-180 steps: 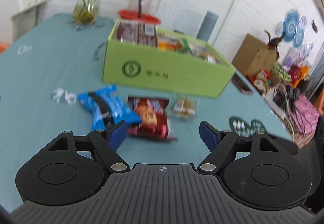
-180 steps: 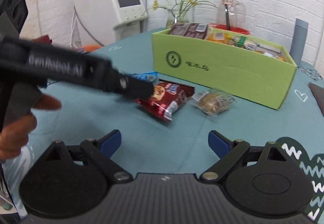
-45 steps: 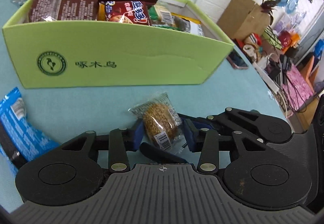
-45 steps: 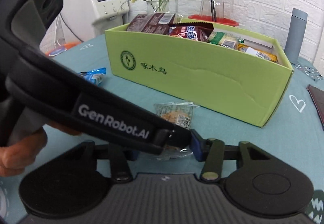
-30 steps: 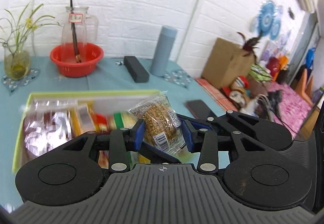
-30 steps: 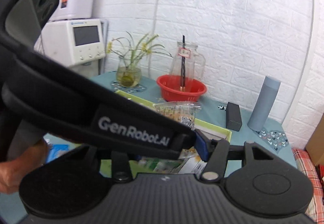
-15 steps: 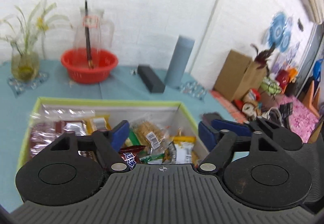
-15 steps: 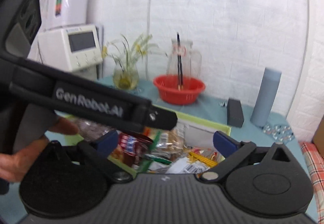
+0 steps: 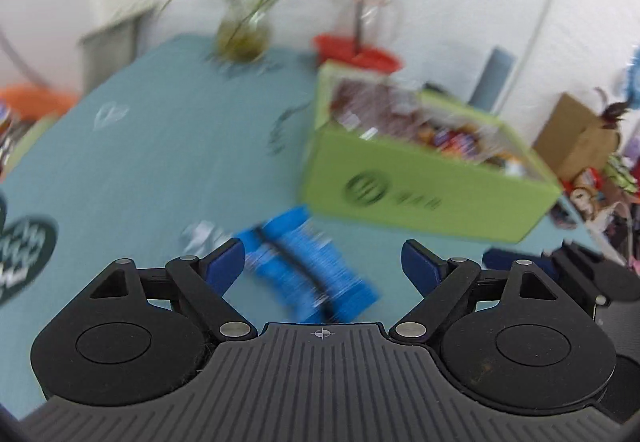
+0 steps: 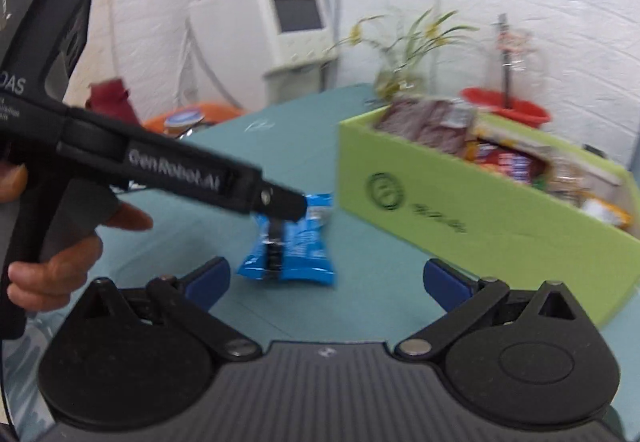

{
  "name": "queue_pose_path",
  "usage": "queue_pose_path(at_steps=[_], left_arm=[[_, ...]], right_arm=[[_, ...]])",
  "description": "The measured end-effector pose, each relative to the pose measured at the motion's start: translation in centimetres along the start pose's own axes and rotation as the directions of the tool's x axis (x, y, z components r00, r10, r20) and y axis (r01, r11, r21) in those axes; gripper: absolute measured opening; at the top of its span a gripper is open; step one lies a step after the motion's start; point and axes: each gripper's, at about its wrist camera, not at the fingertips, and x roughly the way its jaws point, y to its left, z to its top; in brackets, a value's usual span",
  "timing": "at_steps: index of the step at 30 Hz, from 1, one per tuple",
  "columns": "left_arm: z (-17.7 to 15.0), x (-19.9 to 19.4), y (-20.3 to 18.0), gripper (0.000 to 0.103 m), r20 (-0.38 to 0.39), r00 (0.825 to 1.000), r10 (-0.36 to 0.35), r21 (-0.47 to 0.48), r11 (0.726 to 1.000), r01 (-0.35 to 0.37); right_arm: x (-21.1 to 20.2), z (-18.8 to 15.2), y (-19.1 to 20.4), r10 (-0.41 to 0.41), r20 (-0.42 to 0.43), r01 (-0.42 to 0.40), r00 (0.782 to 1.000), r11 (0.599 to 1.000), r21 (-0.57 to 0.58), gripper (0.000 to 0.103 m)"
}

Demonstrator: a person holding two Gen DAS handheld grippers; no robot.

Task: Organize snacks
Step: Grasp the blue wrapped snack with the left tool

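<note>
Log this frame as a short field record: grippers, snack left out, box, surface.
left gripper: open, empty
right gripper: open, empty
snack left out: blue foil packet, flat on table, outside box
box: light green cardboard box, open top, holding several packets
surface: teal tablecloth
image quality: motion blur

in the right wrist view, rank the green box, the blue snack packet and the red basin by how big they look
1. green box, by far the largest.
2. blue snack packet.
3. red basin, only partly visible behind the box.

The last two look close in size, and the basin sits farther from the camera, so their true order is unsure.
</note>
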Motion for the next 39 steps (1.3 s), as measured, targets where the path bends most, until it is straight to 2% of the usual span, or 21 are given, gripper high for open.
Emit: queue_pose_path(at_steps=[2,4,6,7,8,9,10,13,17,24,28,31,34,35,37,38,39], left_arm=[[-0.3,0.8,1.8,0.069,-0.036,0.999,-0.003,-0.055,0.998,0.001],[-0.1,1.7,2.8,0.068,-0.059,0.998,-0.037,-0.099,0.995,0.031],[0.5,2.9,3.2,0.060,-0.082,0.993,-0.082,-0.128,0.989,0.071],[0.8,3.4,3.2,0.049,-0.095,0.990,-0.105,-0.133,0.987,0.092],[1.0,4.0,3.0,0.029,-0.116,0.984,-0.132,-0.123,0.985,0.117],[1.1,4.6,2.5,0.021,-0.153,0.977,-0.146,-0.104,0.986,0.131],[0.9,4.3,1.9,0.022,-0.144,0.981,-0.133,-0.069,0.990,0.124],[-0.5,3.0,-0.5,0.022,-0.132,0.987,-0.094,0.049,0.994,0.102],[-3.6,1.2,-3.5,0.022,-0.145,0.982,-0.120,0.110,0.984,0.137],[-8.9,-1.6,-8.9,0.023,-0.202,0.948,-0.245,0.154,0.948,0.278],[-10.6,-2.5,-11.2,0.024,-0.215,0.937,-0.274,0.197,0.928,0.317],[-10.7,-3.1,-11.5,0.037,-0.224,0.934,-0.279,0.198,0.925,0.324],[-10.4,-4.3,-10.7,0.057,-0.172,0.943,-0.285,0.184,0.931,0.315],[-10.3,-4.5,-10.4,0.059,-0.160,0.947,-0.280,0.182,0.934,0.307],[-10.2,-4.1,-10.2,0.058,-0.163,0.950,-0.268,0.182,0.938,0.296],[-10.2,-3.8,-10.2,0.053,-0.172,0.950,-0.260,0.179,0.940,0.290],[-10.2,-3.2,-10.3,0.050,-0.185,0.950,-0.251,0.179,0.942,0.283]], right_arm=[[2.4,0.6,0.8,0.021,-0.030,-0.022,0.999,1.000,-0.013,0.102],[4.5,1.0,1.3,0.038,-0.066,-0.039,0.997,0.999,-0.016,0.102],[6.5,1.4,1.7,0.043,-0.104,-0.045,0.994,0.999,-0.022,0.102],[7.2,1.4,2.0,0.046,-0.119,-0.049,0.992,0.998,-0.027,0.100],[7.6,1.3,2.3,0.050,-0.134,-0.055,0.990,0.998,-0.035,0.093],[7.3,1.3,2.7,0.050,-0.119,-0.056,0.992,0.997,-0.050,0.081],[6.8,1.3,3.1,0.042,-0.124,-0.050,0.991,0.997,-0.059,0.077],[5.0,0.4,4.0,-0.001,-0.128,-0.011,0.992,0.995,-0.095,0.074],[1.2,-2.2,4.4,-0.058,-0.121,0.054,0.991,0.998,-0.039,0.075],[-6.3,-8.0,4.8,-0.178,-0.092,0.187,0.980,0.978,0.097,0.083],[-8.7,-9.9,4.5,-0.221,-0.084,0.232,0.972,0.961,0.149,0.086],[-9.5,-10.2,4.2,-0.213,-0.085,0.225,0.973,0.958,0.177,0.092],[-10.3,-10.4,3.7,-0.217,-0.054,0.223,0.975,0.955,0.198,0.093],[-10.4,-10.4,3.5,-0.220,-0.049,0.225,0.974,0.954,0.200,0.093],[-10.0,-10.2,3.3,-0.220,-0.051,0.226,0.974,0.954,0.196,0.093],[-9.7,-10.2,3.2,-0.219,-0.059,0.227,0.974,0.955,0.191,0.092],[-9.5,-10.3,3.0,-0.211,-0.069,0.220,0.975,0.957,0.188,0.088]])
